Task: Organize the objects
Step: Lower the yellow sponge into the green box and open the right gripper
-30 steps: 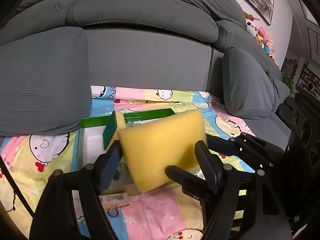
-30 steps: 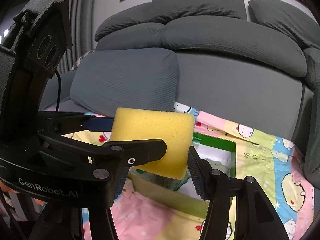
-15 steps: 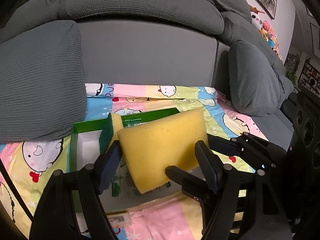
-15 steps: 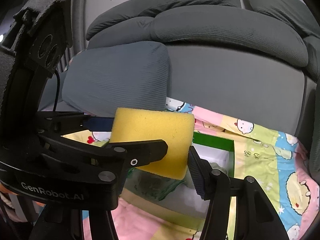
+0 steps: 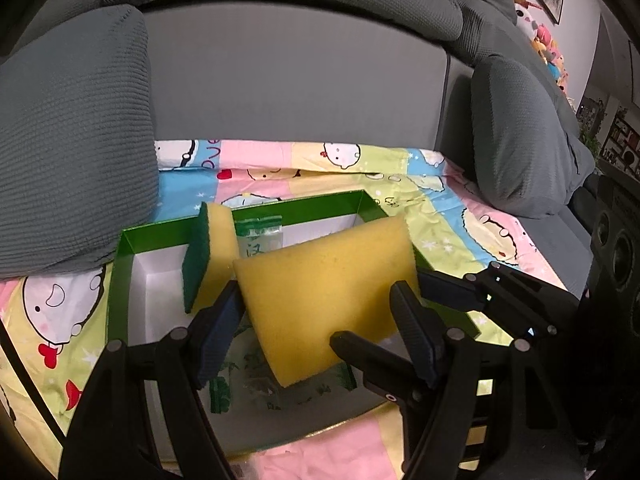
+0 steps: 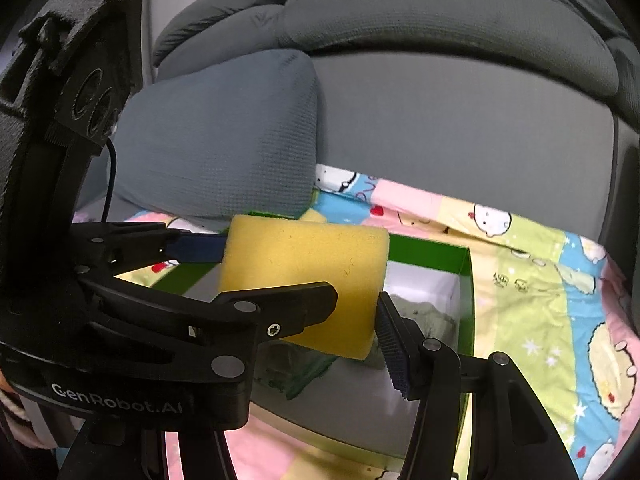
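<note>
Two hand-held grippers [image 6: 304, 312] gripping yellow sponge [image 6: 304, 276], one marked "GenRobot.AI"

Yellow sponge [image 5: 328, 304] above green box [image 5: 120, 280]

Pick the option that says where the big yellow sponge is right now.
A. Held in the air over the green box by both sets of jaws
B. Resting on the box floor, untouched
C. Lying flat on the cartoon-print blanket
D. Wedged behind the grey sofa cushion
A: the yellow sponge hangs above the green box, gripped by the left gripper and the right gripper.
</note>
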`<state>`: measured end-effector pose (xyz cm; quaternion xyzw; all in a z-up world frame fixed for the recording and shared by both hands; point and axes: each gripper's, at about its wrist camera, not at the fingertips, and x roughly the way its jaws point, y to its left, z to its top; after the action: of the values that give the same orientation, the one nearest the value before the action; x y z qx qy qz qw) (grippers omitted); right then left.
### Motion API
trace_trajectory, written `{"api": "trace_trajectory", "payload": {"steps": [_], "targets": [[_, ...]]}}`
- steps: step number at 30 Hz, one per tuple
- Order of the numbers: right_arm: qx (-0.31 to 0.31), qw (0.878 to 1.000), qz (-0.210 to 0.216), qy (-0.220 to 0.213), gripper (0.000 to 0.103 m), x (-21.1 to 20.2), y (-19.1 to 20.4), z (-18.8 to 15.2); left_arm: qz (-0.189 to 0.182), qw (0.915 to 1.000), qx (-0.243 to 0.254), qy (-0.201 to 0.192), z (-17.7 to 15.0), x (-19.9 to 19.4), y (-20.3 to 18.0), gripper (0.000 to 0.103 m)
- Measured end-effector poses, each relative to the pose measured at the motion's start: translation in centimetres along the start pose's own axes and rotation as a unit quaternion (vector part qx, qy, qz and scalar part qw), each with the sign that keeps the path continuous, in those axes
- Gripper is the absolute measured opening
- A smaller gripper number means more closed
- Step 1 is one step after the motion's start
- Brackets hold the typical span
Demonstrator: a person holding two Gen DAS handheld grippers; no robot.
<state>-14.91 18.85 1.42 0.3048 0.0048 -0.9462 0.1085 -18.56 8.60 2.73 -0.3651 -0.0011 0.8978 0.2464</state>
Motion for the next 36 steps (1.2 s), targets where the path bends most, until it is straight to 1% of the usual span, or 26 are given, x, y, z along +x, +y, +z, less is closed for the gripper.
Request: {"api": "trace_trajectory", "payload": {"steps": [10, 16, 18, 21, 25, 27, 31, 33, 36], "targets": [[0.001, 0.999, -0.001, 0.036, 0.058, 2.7, -0.5, -0.6, 0.010, 0.9997, -0.005, 0.023, -0.3, 2.8, 1.0, 0.073], [0.005, 0.999, 0.002, 0.045, 0.058, 3.4, -0.6, -0.6, 0.012, 0.9996, -0.006, 0.023, -0.2, 3.1, 1.5, 0.074], [0.008, 0.999, 0.005, 0.050, 0.058, 3.8, -0.8, -0.7, 0.010, 0.9994, -0.009, 0.031, -0.3, 3.6, 1.7, 0.072], [0.011, 0.998, 0.000, 0.069, 0.058, 4.8, -0.8, -1.0, 0.014, 0.9988, -0.013, 0.046, -0.6, 4.4, 1.9, 0.072], [0.018, 0.997, 0.002, 0.069, 0.058, 5.0, -1.0, -1.1, 0.015, 0.9987, -0.016, 0.046, -0.6, 4.4, 2.0, 0.072], [0.021, 0.997, 0.001, 0.073, 0.058, 5.1, -1.1, -1.2, 0.017, 0.9985, -0.017, 0.050, -0.6, 4.4, 2.1, 0.074], [0.027, 0.996, 0.003, 0.088, 0.058, 5.2, -1.2, -1.3, 0.036, 0.9972, -0.022, 0.062, -0.8, 4.5, 2.2, 0.082], [0.029, 0.995, 0.002, 0.093, 0.058, 5.1, -1.1, -1.4, 0.039, 0.9968, -0.025, 0.065, -0.9, 4.5, 2.2, 0.085], [0.028, 0.995, -0.005, 0.097, 0.065, 4.8, -1.0, -1.3, 0.050, 0.9962, -0.024, 0.067, -1.0, 4.2, 2.3, 0.093]]}}
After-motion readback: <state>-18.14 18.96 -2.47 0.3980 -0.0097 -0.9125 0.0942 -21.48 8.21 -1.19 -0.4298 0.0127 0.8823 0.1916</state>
